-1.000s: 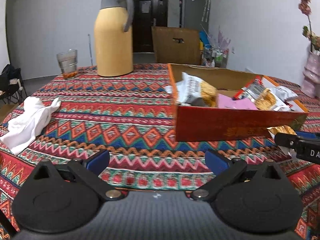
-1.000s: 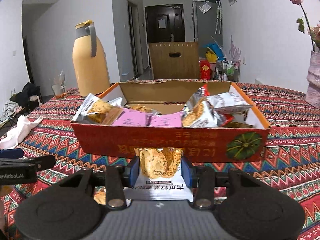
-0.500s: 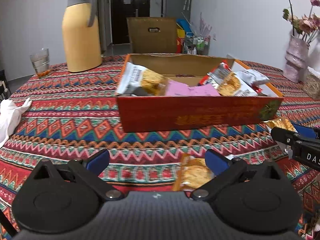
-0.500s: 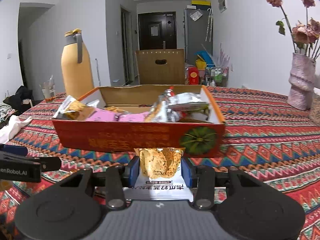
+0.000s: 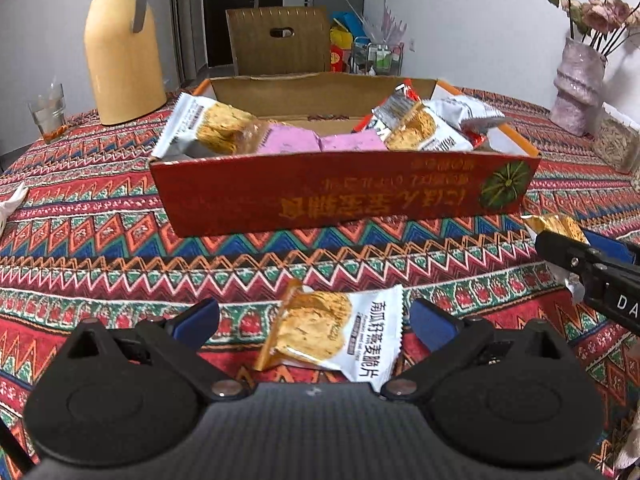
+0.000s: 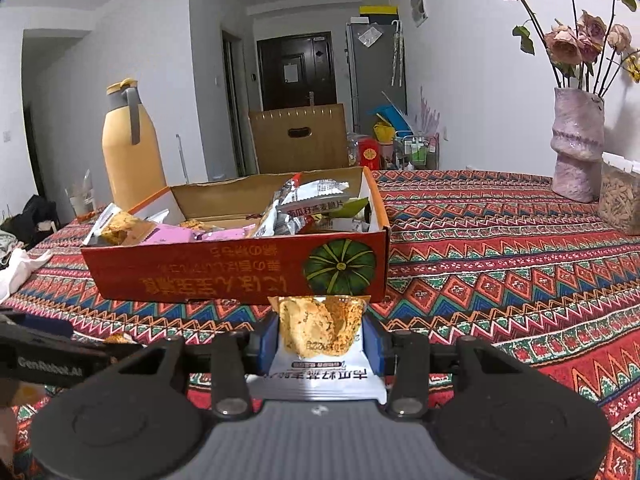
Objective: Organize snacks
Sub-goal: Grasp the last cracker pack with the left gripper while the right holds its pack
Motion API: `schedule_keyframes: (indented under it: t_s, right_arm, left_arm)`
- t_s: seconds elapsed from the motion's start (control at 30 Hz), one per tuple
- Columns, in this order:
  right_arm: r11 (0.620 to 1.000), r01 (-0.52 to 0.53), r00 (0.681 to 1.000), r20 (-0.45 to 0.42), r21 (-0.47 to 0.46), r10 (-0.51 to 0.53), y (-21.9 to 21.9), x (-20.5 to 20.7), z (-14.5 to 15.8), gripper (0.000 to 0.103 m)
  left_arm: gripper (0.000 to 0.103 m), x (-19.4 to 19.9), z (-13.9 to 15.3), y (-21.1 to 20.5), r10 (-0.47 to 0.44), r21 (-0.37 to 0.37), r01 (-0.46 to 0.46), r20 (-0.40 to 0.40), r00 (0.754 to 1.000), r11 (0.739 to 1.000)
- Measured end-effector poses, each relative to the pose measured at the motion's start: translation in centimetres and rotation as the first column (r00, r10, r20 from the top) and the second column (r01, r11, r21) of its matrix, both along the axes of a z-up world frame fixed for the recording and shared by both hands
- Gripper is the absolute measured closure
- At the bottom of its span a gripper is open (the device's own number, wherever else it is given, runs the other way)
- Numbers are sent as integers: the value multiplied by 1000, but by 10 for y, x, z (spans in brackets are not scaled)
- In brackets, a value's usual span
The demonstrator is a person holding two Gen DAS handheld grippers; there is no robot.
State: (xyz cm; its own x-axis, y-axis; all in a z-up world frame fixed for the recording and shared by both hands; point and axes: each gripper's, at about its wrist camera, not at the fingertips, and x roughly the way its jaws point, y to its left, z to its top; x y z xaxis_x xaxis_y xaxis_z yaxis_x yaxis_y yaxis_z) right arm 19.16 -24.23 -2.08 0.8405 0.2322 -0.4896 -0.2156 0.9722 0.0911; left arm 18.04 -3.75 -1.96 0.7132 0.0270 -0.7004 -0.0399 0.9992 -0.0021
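Observation:
A red cardboard box (image 5: 344,196) with several snack packets stands on the patterned tablecloth; it also shows in the right wrist view (image 6: 236,276). My left gripper (image 5: 314,318) is open, its blue pads on either side of a loose cracker packet (image 5: 332,336) lying on the cloth. My right gripper (image 6: 322,340) is shut on another cracker packet (image 6: 320,328), held just in front of the box's right end. In the left wrist view the right gripper (image 5: 588,256) shows at the right edge with its packet.
A yellow thermos jug (image 5: 120,44) and a drinking glass (image 5: 48,112) stand at the back left. A white cloth (image 6: 16,272) lies at the left. A pink vase with dried roses (image 6: 576,144) and a clear jar (image 6: 620,196) stand at the right.
My left gripper has swung right and come down over the loose packet, which now lies between its open pads. My right gripper has shifted right along the box front, still holding its packet.

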Motion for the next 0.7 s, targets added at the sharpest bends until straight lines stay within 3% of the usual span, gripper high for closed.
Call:
schedule_keyframes:
  t_s: [0.33,0.5,0.7]
  right_arm:
    - [1000,-7,1000,23,-6,7,2,-6,-6,60]
    - [1000,-8,1000,27,-25,8,5,-7,-9,60]
    - [999,-6,1000,28,-32,7,7,-7,-10,60]
  left_arm:
    - [5,6,-16,-6,22,-14,-22,-35,999,1000]
    - [24,2,-14,-9,8,-8,-9,-14,1000,1000]
    - [33,-5,-14,-13,-24,5,24,2,1000,1000]
